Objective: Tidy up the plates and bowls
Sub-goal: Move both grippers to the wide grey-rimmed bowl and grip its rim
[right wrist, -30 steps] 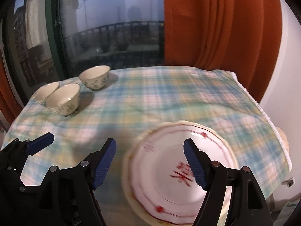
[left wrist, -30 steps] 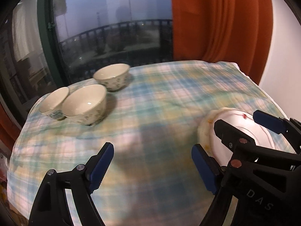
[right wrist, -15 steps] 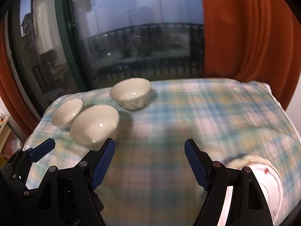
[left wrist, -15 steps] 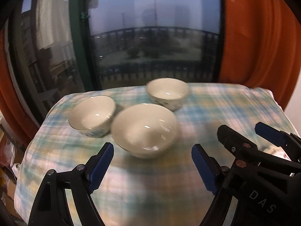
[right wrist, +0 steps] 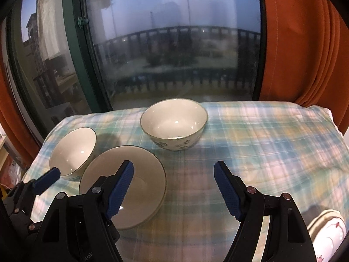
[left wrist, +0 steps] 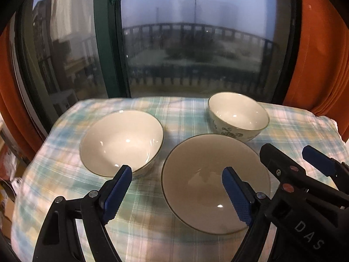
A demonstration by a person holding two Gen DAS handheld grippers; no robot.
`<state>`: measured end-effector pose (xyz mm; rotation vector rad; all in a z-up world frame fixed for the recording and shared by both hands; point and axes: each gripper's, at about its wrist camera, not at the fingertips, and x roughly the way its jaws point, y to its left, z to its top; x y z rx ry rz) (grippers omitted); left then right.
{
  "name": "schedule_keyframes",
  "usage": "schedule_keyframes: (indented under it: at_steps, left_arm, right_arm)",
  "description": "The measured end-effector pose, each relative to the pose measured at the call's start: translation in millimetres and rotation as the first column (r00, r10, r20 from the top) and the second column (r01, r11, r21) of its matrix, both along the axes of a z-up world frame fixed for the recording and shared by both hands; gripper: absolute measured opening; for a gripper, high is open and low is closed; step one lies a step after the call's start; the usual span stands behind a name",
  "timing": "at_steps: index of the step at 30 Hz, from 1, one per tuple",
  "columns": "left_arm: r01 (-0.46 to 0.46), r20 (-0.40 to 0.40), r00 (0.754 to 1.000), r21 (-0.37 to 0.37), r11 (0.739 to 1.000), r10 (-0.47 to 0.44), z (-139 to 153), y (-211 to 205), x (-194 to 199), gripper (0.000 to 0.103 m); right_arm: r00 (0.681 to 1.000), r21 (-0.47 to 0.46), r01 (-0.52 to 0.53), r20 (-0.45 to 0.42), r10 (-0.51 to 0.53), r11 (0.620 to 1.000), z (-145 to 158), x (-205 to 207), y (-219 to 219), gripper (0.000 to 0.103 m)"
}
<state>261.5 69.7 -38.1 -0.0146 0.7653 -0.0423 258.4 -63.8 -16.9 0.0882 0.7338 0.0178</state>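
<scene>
The near bowl (left wrist: 216, 183) is located directly ahead of the left gripper (left wrist: 176, 191), on the checked surface (left wrist: 185, 113). The near bowl lies left of the right gripper (right wrist: 174, 185). Both grippers are held wide and empty; the left is judged nearer.

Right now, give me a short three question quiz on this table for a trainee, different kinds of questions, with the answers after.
1. How many bowls stand on the cloth?
2. True or false: the left gripper is shut on a bowl.
3. Which bowl shows a flower pattern on its outside: A the near bowl, B the far bowl, or C the left bowl?

Key:
1. Three.
2. False. It is open and holds nothing, like the right gripper.
3. B. A plate also shows at the right wrist view's lower right edge.
</scene>
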Motion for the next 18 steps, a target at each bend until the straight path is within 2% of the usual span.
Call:
schedule_keyframes:
  at_steps: [3,8,10,15,18]
  left_arm:
    - [-0.016,-0.010,1.000,-0.001,1.000,0.016,-7.0,2.2,8.1,0.086]
    - [-0.042,0.025,0.999,0.066,0.997,0.040,-11.3,-3.7,11.2,0.080]
    - [-0.045,0.028,0.999,0.069,0.997,0.043,-11.3,-4.2,11.3,0.079]
    - [-0.054,0.031,0.998,0.078,0.995,0.052,-13.6,-5.4,13.8,0.075]
    - [-0.068,0.033,0.997,0.086,0.994,0.066,-13.1,-4.1,12.8,0.072]
  right_arm:
    - [1.000,-0.009,-0.001,-0.016,0.001,1.000,-5.1,8.6,4.2,0.079]
    - [0.999,-0.029,-0.009,-0.038,0.008,1.000,-19.0,22.5,8.7,0.077]
    - [0.999,-0.031,-0.029,-0.041,0.028,0.999,-21.6,25.6,11.1,0.070]
    - [0.997,-0.026,-0.066,-0.045,0.064,0.998,-23.6,31.6,18.2,0.060]
    - [0.996,-0.019,-0.072,-0.050,0.071,0.997,-25.3,33.8,20.8,0.059]
